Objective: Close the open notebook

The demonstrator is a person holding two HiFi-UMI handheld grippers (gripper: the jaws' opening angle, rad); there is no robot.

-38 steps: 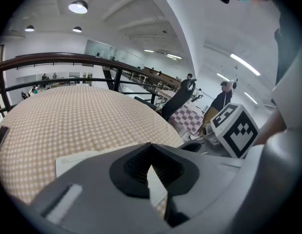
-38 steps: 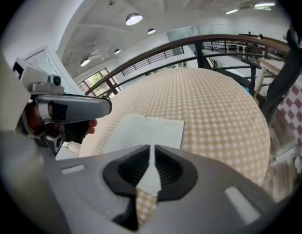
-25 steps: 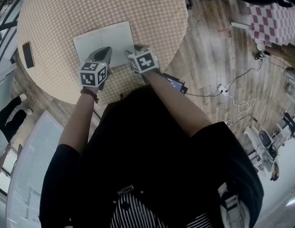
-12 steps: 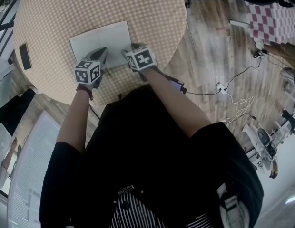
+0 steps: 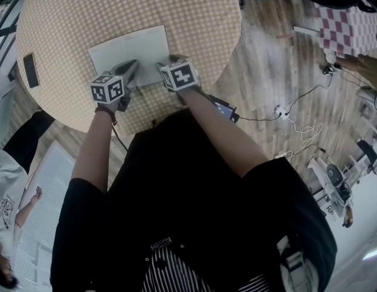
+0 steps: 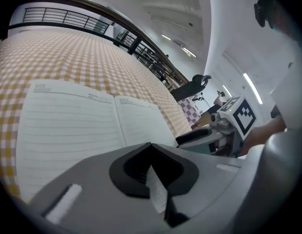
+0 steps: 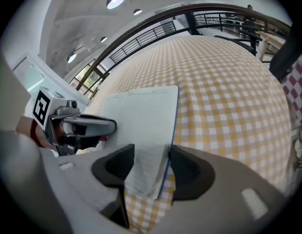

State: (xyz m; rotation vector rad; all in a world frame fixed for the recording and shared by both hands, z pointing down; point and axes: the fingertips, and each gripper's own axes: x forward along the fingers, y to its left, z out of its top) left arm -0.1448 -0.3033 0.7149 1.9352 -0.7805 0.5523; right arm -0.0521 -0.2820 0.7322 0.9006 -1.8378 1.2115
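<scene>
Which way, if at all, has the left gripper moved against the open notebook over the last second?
Yes: the left gripper has shifted leftward along the white open lined notebook's near edge, towards the dark flat phone.

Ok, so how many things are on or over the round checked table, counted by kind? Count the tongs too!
notebook: 1
flat black rectangle, maybe a phone: 1
tongs: 2, the left tongs and the right tongs
Total: 4
</scene>
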